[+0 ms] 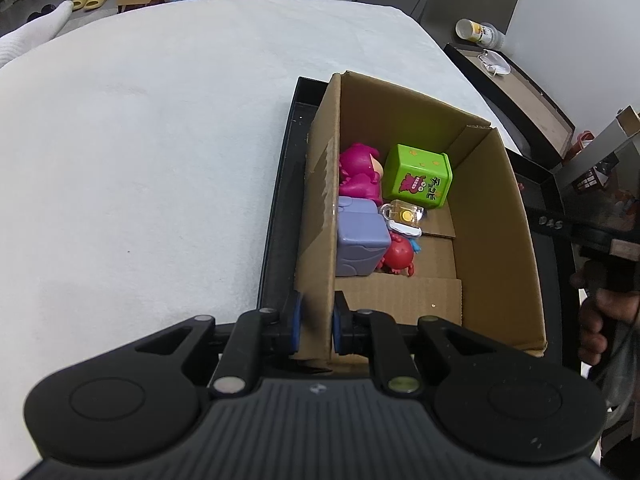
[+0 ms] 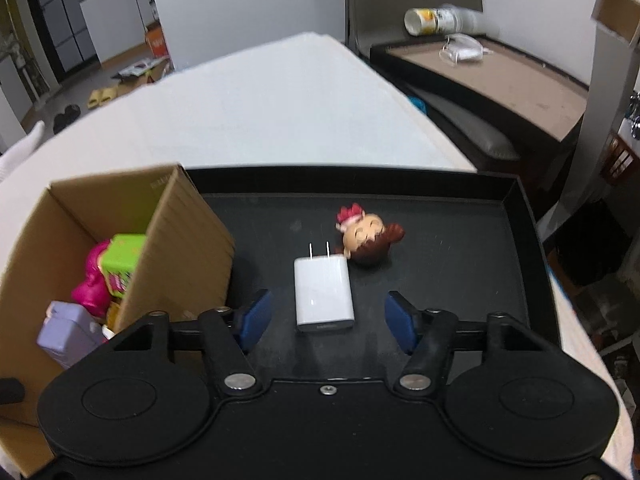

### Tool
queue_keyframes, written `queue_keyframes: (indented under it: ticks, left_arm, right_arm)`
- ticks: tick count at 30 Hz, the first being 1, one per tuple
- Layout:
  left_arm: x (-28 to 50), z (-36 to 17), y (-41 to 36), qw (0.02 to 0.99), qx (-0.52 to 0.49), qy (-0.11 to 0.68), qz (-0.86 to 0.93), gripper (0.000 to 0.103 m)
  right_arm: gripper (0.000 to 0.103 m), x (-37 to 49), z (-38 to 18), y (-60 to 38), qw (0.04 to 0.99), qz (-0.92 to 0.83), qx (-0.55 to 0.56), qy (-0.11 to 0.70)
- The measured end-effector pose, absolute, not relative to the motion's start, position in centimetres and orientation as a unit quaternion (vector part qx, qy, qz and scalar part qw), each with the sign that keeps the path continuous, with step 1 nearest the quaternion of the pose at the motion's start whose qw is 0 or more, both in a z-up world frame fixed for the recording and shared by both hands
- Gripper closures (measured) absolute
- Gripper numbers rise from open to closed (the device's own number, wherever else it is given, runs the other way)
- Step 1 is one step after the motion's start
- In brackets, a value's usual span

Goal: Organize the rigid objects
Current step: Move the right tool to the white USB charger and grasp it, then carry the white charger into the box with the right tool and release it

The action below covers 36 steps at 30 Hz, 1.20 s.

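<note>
The white charger point(image 2: 324, 293) lies on the black tray point(image 2: 460, 280) between the right gripper's point(image 2: 327, 316) spread pads, untouched. The left gripper point(image 1: 314, 324) pinches the cardboard box's point(image 1: 500, 220) wall beside it.

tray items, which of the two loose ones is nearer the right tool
The white charger, lying flat between the open right tool's pads. The toy head lies farther off, beyond the charger's prongs.

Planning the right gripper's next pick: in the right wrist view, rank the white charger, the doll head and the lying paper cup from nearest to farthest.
1. White two-prong charger, between the open jaws.
2. Brown-haired doll head, just behind, right.
3. Lying paper cup, far bench.
</note>
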<state>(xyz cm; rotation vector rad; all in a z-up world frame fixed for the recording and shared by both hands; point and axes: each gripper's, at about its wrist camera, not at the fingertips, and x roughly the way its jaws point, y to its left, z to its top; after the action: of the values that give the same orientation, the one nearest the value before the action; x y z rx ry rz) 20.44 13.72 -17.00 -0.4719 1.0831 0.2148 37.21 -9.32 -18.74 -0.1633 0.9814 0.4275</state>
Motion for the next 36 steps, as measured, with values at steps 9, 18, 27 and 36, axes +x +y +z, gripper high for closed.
queue_keyframes:
  ticks: [9, 18, 27, 36]
  left_arm:
    - [20.6, -17.1, 13.8, 0.824, -0.221, 0.513, 0.095, 0.088]
    - [20.7, -17.1, 13.5, 0.822, -0.22, 0.514, 0.104, 0.088]
    - [20.9, -17.0, 13.1, 0.823, -0.209, 0.517, 0.11, 0.088]
    - [21.2, -16.9, 12.5, 0.823, -0.199, 0.519, 0.117, 0.089]
  right_arm:
    - [0.054, 36.9, -20.5, -8.0, 0.85, 0.203, -0.1, 0.476]
    - [0.067, 36.9, -21.2, -7.8, 0.845, 0.205, -0.108, 0.482]
    - [0.067, 36.2, -16.8, -8.8, 0.86, 0.221, -0.078, 0.454]
    - [0.067, 35.8, -13.3, -9.5, 0.878, 0.233, -0.055, 0.414]
